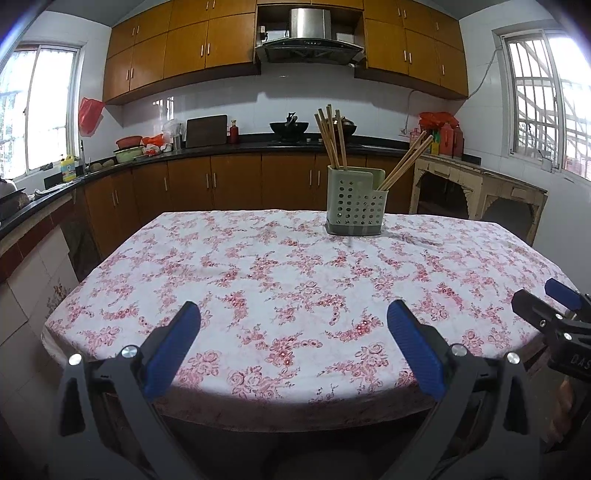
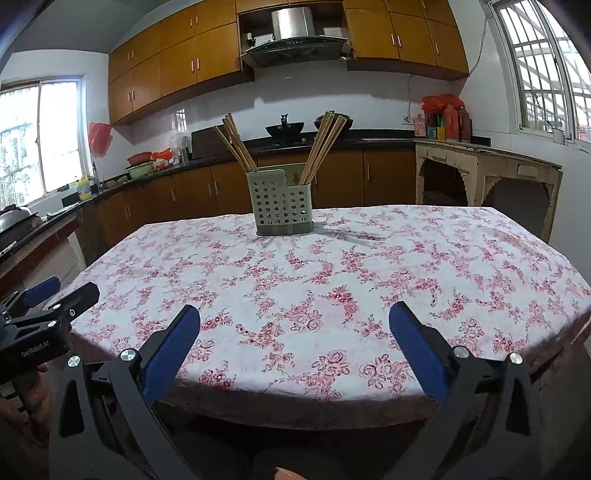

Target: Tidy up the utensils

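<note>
Two chopstick bundles (image 1: pixel 330 138) upright in holder (image 1: pixel 355 201); left gripper (image 1: pixel 293 345), right gripper (image 2: pixel 294 347) both spread, empty

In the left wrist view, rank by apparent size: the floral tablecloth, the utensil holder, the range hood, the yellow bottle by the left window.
1. floral tablecloth
2. range hood
3. utensil holder, though nearer, so true size against the hood is unsure
4. yellow bottle
</note>
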The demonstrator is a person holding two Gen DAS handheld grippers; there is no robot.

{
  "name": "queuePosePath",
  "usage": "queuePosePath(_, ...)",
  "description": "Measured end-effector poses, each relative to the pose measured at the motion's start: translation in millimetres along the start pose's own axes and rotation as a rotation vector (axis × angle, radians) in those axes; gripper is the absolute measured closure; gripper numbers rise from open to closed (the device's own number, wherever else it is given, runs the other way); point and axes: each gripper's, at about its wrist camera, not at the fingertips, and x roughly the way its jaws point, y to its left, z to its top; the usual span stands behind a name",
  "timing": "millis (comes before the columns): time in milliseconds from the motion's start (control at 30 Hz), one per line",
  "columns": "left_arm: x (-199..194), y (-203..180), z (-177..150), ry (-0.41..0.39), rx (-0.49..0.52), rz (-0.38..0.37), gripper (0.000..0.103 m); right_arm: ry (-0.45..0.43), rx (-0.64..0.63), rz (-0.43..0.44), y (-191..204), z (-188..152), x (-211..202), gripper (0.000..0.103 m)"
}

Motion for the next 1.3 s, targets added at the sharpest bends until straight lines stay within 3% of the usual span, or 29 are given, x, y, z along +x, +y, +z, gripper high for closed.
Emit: queuePosePath(1300,-0.7,-0.9,-0.4,0.000,0.005,0.003,0.004,-0.004,0.000,0.000,-1.9,-0.5,-0.8,0.002)
